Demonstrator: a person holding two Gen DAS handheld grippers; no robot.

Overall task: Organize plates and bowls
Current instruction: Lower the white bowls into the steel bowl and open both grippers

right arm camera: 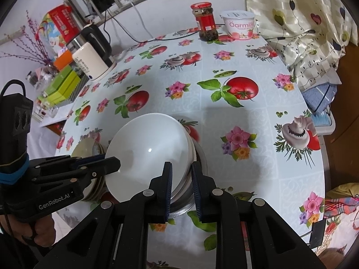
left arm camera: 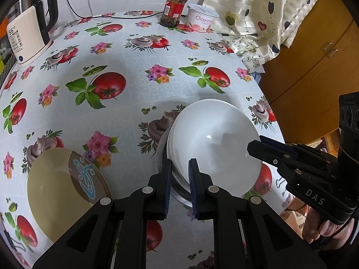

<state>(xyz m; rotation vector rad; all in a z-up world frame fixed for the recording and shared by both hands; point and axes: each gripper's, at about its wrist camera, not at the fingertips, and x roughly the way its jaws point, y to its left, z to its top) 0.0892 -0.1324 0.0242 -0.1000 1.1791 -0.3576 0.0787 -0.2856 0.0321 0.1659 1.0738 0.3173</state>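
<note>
Left wrist view: the left gripper [left arm camera: 180, 168] is clamped narrow on the near-left rim of the white bowl [left arm camera: 215, 143], which sits atop a steel basin [left arm camera: 179, 192] on the tablecloth [left arm camera: 134, 71]. A beige plate [left arm camera: 56, 192] lies just left.

Right wrist view: the right gripper [right arm camera: 182, 172] pinches the white bowl's [right arm camera: 148, 152] right rim, fingers narrow; kettle [right arm camera: 92, 60] stands well beyond

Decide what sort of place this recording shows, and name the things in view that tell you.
Probably a home kitchen or dining corner: a table under a tomato-and-flower oilcloth, an electric kettle, a sauce jar beside a yogurt tub, and stacked white bowls.
</note>
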